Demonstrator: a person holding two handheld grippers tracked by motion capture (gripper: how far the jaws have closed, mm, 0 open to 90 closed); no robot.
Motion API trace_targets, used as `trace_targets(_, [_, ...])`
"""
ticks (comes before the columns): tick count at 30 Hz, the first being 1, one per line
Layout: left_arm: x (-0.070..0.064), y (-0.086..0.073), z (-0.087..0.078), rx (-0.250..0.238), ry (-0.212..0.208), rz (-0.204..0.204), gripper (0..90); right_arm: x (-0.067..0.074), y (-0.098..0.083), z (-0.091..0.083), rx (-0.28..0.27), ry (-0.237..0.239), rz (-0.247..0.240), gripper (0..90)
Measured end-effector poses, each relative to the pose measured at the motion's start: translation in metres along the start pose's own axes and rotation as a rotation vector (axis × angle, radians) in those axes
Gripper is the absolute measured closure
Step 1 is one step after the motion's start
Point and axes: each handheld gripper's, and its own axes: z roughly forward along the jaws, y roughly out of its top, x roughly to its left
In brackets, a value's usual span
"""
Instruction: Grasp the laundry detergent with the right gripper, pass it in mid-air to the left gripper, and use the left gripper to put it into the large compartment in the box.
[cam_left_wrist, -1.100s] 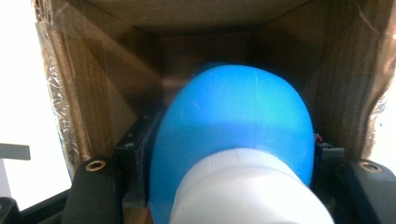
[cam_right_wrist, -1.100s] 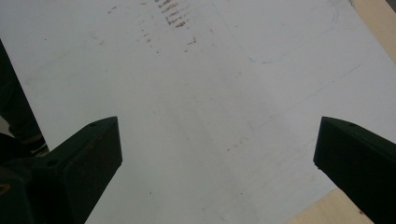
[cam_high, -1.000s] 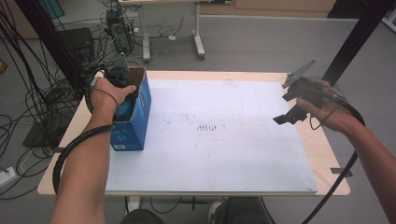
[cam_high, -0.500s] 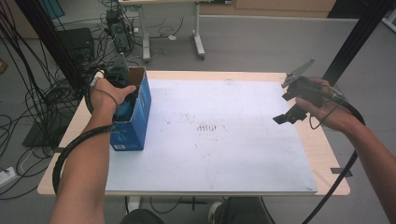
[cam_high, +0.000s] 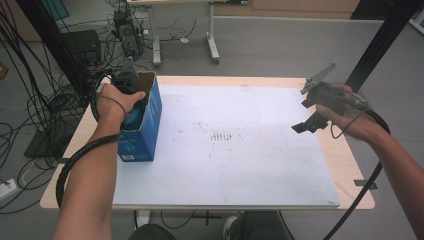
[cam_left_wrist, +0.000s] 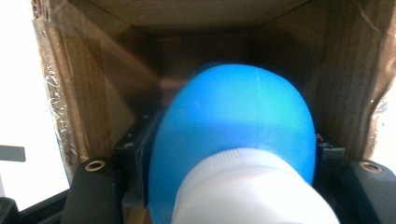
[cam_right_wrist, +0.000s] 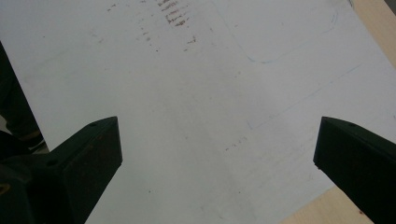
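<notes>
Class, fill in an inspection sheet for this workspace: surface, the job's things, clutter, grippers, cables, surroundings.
Surface: wooden table under a smudged white sheet.
Job's things: blue bottle with white cap inside the open blue carton.
Clutter: nothing seen.
Grippers: left gripper reaches into the carton, shut on the bottle; right gripper open above the sheet.
Cables: one trails from each gripper; more on the floor.
Surroundings: grey floor, another table's legs beyond.

left gripper (cam_left_wrist: 233, 154): black jaws showing round screw holes
right gripper (cam_high: 312, 117): black, carrying grey plate
cables: black, trailing
</notes>
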Motion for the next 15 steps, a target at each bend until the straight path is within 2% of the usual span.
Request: trace_targets(15, [0.0003, -0.0001, 0.0001, -0.002, -0.001, 0.002, 34.8, 0.0002, 0.0012, 0.0001, 0.002, 0.000, -0.001, 1.1])
